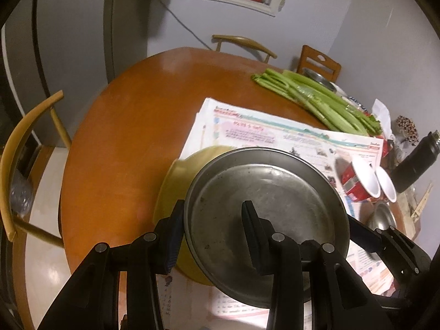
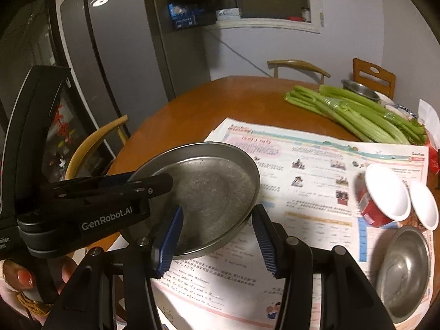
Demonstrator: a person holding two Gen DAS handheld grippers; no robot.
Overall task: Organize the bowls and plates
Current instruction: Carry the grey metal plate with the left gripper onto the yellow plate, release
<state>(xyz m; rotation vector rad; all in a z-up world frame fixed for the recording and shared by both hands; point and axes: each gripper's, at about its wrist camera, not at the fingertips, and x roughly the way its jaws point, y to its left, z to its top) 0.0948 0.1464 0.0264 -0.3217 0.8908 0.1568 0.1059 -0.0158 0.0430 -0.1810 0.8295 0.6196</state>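
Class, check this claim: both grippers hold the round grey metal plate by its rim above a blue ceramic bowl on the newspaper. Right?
Wrong in one respect: the bowl under the round grey metal plate is a yellow bowl, not blue, as the left wrist view shows. The left gripper and right gripper do hold the rim, over the newspaper.

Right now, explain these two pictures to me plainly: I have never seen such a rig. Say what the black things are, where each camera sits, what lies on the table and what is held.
A person holds a two-finger tool in each hand; each carries a camera looking along its jaws. The left gripper has its jaws shut on the rim of a steel plate, seen above a yellow bowl. The right gripper shows jaws either side of the same plate's edge; whether they press is unclear. On the round wooden table lie newspaper, celery, a red paper cup tipped over, another white cup and a small steel bowl.
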